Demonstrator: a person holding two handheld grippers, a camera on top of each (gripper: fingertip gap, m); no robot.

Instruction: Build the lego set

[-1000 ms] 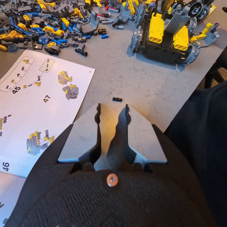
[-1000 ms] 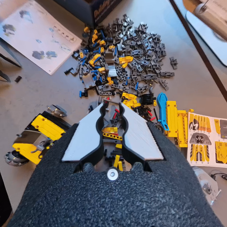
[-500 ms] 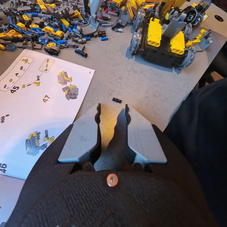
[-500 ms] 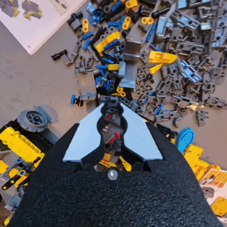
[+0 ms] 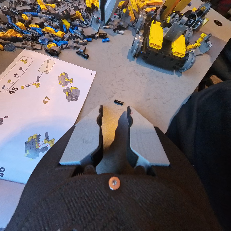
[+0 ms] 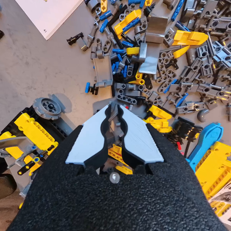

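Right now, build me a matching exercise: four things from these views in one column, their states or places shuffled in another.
1. left tool
2. right tool
3. black pin
4. blue lever

A. closed on a grey piece
B. alone on the bare table
C. open, empty
D. beside yellow beams

Pairs: 1-C, 2-A, 3-B, 4-D.

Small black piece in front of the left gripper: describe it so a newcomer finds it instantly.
Start at the white instruction sheet on the grey table. Just off its right edge, ahead of the open left gripper, lies a short black ribbed connector. It lies alone on bare table, apart from the parts pile.
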